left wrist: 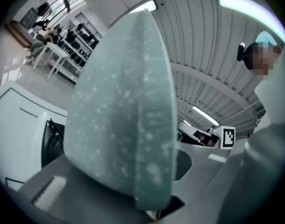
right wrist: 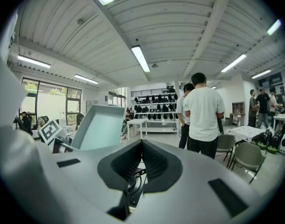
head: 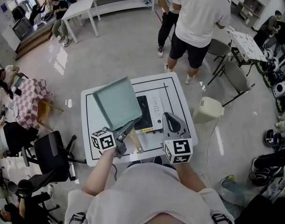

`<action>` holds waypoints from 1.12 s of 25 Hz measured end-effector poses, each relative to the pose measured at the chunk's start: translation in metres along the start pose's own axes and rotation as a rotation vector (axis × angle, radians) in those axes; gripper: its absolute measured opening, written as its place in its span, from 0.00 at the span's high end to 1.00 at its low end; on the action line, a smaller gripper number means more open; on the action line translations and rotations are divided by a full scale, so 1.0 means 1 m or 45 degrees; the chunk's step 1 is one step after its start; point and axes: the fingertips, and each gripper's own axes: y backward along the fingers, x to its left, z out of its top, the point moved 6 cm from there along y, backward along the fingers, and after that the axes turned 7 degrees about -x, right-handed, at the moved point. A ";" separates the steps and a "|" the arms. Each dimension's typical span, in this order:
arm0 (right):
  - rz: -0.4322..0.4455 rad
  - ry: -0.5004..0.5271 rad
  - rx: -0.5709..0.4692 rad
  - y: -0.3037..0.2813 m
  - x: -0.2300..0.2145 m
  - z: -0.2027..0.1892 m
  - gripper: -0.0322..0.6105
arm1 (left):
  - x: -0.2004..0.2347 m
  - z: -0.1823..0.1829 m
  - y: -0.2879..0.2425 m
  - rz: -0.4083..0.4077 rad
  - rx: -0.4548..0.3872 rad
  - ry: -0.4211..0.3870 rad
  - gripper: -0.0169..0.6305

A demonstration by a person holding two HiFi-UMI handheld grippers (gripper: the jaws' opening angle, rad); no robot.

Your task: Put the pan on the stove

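**Left jaws clamped on the pan's handle, pan up in the air**

Left gripper grips the wooden handle, so the teal pan hangs tilted over the stove on the table, not resting on it. Right gripper is pinched together and empty, probably just keeping clear.
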 end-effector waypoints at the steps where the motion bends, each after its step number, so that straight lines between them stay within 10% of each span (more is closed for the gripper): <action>1: -0.004 -0.003 0.004 -0.001 -0.001 -0.001 0.94 | 0.006 -0.003 -0.003 -0.021 0.023 0.058 0.79; 11: -0.023 -0.011 0.040 -0.010 -0.005 -0.010 0.94 | 0.041 -0.047 -0.030 -0.144 0.332 0.424 0.79; 19: -0.039 -0.019 0.067 -0.012 -0.010 -0.018 0.94 | 0.072 -0.074 -0.041 -0.206 0.371 0.819 0.78; 28: -0.042 -0.038 0.093 -0.018 -0.016 -0.024 0.94 | 0.092 -0.090 -0.047 -0.166 0.462 0.901 0.78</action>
